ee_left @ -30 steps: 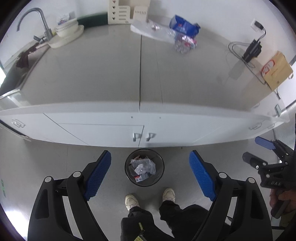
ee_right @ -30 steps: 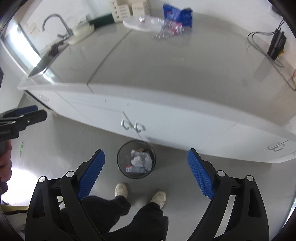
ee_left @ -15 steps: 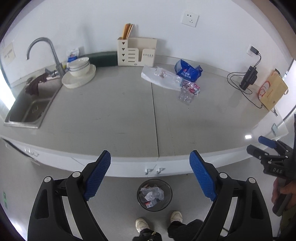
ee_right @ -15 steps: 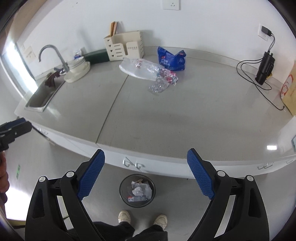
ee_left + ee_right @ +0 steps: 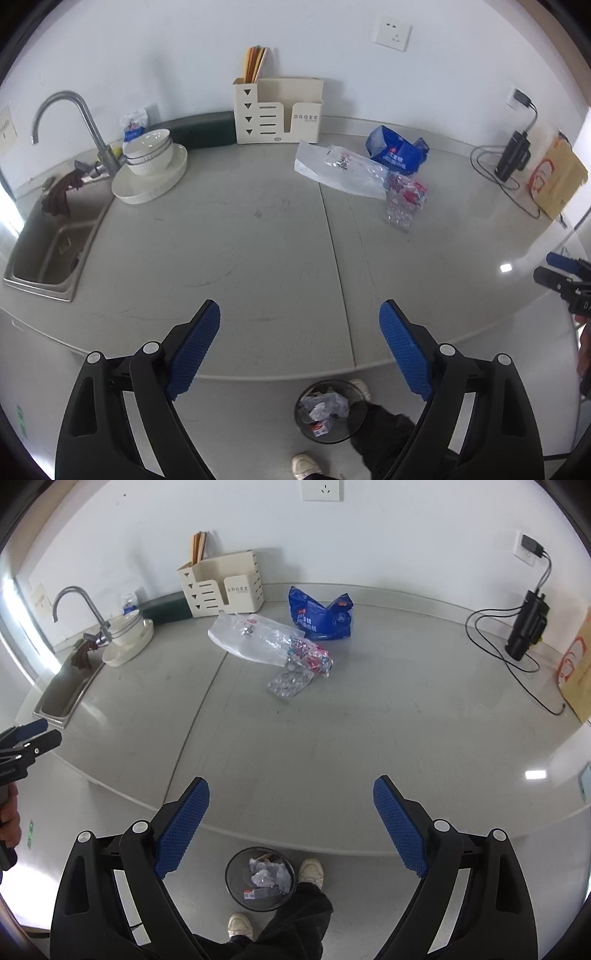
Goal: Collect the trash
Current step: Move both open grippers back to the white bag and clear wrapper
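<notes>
Trash lies at the back of the grey counter [image 5: 258, 240]: a blue plastic bag [image 5: 397, 151] [image 5: 321, 616], a clear white plastic bag [image 5: 340, 170] [image 5: 251, 638], and a crumpled clear wrapper with red print [image 5: 404, 201] [image 5: 299, 664]. A black mesh trash bin [image 5: 330, 410] [image 5: 260, 878] holding wrappers stands on the floor below the counter edge. My left gripper [image 5: 300, 350] and my right gripper [image 5: 291, 823] are both open and empty, held above the counter's front edge, well short of the trash.
A sink [image 5: 51, 236] with a faucet [image 5: 62, 110] is at the left, stacked bowls on a plate [image 5: 149, 166] beside it. A cream organizer [image 5: 277, 110] stands at the wall. A black charger with cable [image 5: 511, 155] and a brown envelope [image 5: 554, 181] are at the right.
Both grippers have risen and tilted up from looking at the bin on the floor to looking across the counter. Both stay open.
</notes>
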Motion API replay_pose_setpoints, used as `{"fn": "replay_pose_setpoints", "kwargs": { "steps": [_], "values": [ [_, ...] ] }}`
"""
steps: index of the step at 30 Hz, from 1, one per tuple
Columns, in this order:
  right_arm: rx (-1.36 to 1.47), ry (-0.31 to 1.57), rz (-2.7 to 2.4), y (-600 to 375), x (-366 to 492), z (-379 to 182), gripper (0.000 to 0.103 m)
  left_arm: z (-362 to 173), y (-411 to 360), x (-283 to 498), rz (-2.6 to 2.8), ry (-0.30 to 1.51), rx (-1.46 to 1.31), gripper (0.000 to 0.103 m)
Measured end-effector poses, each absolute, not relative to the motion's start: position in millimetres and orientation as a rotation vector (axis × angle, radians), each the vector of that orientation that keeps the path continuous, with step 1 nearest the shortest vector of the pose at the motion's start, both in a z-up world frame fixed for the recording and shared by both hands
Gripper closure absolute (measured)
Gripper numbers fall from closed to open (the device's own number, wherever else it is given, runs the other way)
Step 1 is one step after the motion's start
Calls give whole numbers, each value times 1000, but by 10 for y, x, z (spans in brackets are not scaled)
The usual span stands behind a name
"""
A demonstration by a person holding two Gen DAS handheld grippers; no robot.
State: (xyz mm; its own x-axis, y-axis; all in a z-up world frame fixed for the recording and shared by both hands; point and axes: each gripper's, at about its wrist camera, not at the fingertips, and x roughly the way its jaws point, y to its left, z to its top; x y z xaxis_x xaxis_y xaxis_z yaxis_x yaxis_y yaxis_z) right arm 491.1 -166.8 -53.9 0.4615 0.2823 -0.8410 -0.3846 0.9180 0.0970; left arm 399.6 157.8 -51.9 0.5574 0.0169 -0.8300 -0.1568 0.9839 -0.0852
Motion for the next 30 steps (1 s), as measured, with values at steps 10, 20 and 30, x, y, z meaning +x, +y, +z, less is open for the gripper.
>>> {"fn": "replay_pose_setpoints", "kwargs": {
  "steps": [10,20,30],
  "values": [
    [-245,1020,573,-1586,6124,-846,12,-711,1707,5153,201,991,-192,16],
    [-287,1057,620,-1258,6859,-1160,12,-1041,1876,6029,160,1065,-177,16],
    [-244,1162,556,-1049,7403,-1460,21,-1257,2017,6901,28,1113,-142,16]
  ]
}}
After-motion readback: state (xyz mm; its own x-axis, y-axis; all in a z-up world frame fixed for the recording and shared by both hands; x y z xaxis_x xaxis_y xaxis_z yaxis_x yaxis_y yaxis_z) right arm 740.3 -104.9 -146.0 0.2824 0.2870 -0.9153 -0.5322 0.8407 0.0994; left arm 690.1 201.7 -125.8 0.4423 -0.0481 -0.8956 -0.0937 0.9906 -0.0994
